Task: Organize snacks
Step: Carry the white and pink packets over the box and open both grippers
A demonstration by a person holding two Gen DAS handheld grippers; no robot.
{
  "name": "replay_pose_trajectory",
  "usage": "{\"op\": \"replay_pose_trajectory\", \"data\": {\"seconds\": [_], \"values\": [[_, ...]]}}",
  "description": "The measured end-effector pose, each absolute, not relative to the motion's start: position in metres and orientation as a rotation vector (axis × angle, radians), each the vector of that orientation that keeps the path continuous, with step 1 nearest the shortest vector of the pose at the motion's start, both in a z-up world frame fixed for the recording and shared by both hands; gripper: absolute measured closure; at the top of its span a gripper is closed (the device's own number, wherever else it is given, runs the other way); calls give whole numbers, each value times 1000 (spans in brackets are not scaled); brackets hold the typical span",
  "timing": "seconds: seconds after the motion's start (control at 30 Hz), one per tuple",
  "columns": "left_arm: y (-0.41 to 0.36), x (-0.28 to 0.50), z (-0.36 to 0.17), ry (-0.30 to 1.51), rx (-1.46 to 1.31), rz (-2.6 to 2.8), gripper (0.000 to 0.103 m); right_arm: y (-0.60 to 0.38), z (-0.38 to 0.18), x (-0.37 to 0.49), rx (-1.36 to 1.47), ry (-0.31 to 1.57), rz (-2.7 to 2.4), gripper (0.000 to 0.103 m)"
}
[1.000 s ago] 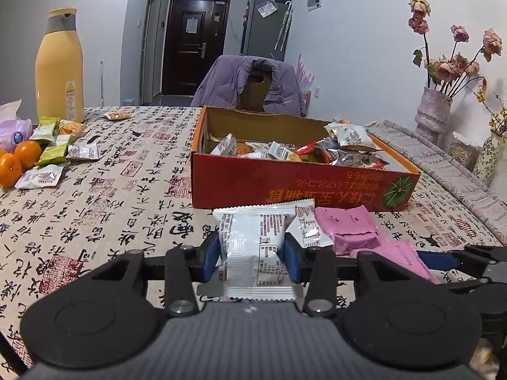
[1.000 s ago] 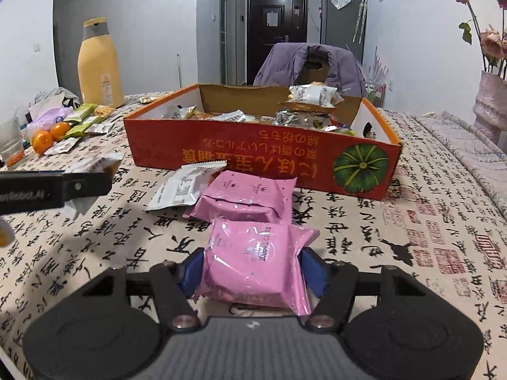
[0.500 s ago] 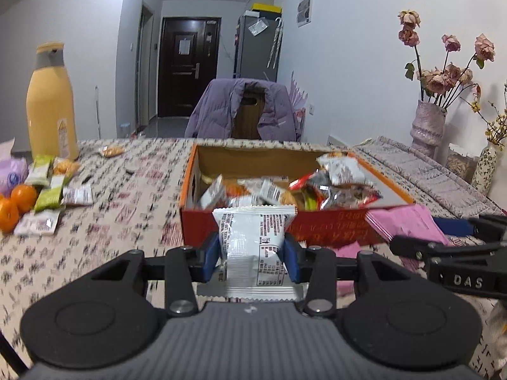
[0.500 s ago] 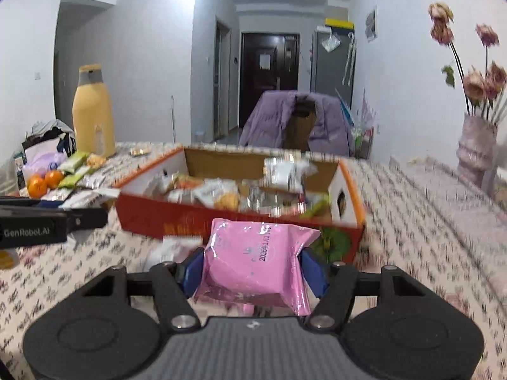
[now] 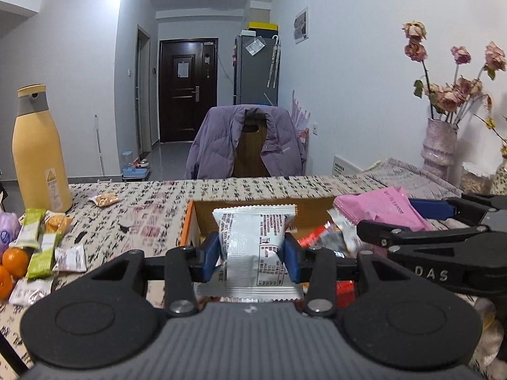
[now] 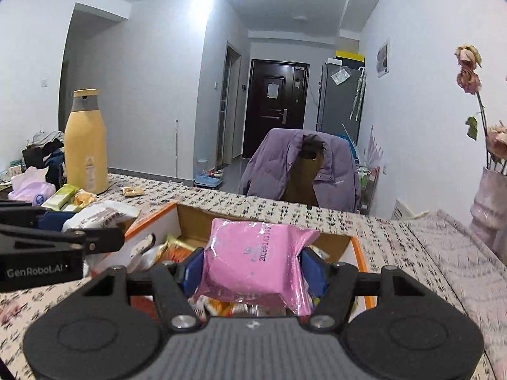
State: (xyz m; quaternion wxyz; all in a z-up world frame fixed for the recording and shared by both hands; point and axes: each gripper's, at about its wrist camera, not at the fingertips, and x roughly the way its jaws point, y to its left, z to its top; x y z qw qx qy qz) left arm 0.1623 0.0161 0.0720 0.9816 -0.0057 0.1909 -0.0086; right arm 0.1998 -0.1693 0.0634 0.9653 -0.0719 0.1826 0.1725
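Note:
My left gripper (image 5: 252,261) is shut on a silver-white snack packet (image 5: 253,240) and holds it above the orange cardboard box (image 5: 190,221), which holds several snacks. My right gripper (image 6: 252,269) is shut on a pink snack packet (image 6: 253,262) above the same box (image 6: 152,221). In the left wrist view the right gripper (image 5: 443,221) and its pink packet (image 5: 383,209) show at the right. In the right wrist view the left gripper (image 6: 63,237) and its white packet (image 6: 101,215) show at the left.
A yellow bottle (image 5: 38,152) stands at the far left of the patterned tablecloth (image 5: 142,209). Green snack bars (image 5: 35,228), small packets and oranges (image 5: 12,256) lie near it. A chair with a purple jacket (image 5: 247,142) stands behind the table. A vase of dried roses (image 5: 440,142) stands at the right.
Both grippers have risen and moved forward with their packets, from in front of the box near the tablecloth to above the box's inside.

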Motion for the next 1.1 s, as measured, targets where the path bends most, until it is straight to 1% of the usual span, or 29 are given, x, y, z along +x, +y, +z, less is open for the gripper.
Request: {"op": "replay_pose_trajectory", "data": {"seconds": [0.33, 0.5, 0.7, 0.77, 0.83, 0.87, 0.9, 0.93, 0.97, 1.0, 1.03, 1.07, 1.1], "values": [[30, 221, 70, 384, -87, 55, 60, -148, 52, 253, -152, 360, 327, 39], [30, 232, 51, 390, -74, 54, 60, -147, 37, 256, -174, 337, 315, 39], [35, 237, 37, 415, -71, 43, 60, -149, 24, 263, -173, 365, 335, 38], [36, 235, 37, 409, -71, 45, 60, -151, 22, 262, -165, 366, 340, 35], [37, 233, 37, 396, -73, 50, 56, -153, 21, 260, -159, 364, 338, 32], [37, 232, 37, 389, -76, 47, 51, -154, 21, 259, -157, 361, 336, 30], [38, 230, 38, 378, -78, 48, 40, -156, 22, 257, -151, 354, 335, 30], [38, 228, 39, 366, -79, 55, 32, -158, 23, 256, -143, 351, 334, 24], [38, 227, 40, 353, -77, 62, 19, -160, 24, 255, -133, 347, 336, 13], [38, 224, 40, 334, -72, 67, 14, -162, 25, 254, -124, 343, 336, 6], [38, 222, 41, 323, -68, 70, 13, -164, 25, 253, -114, 339, 334, 0], [38, 220, 42, 315, -68, 74, 3, -166, 25, 252, -106, 339, 334, 0], [38, 220, 43, 306, -72, 76, 0, -167, 26, 252, -102, 342, 334, 0]]}}
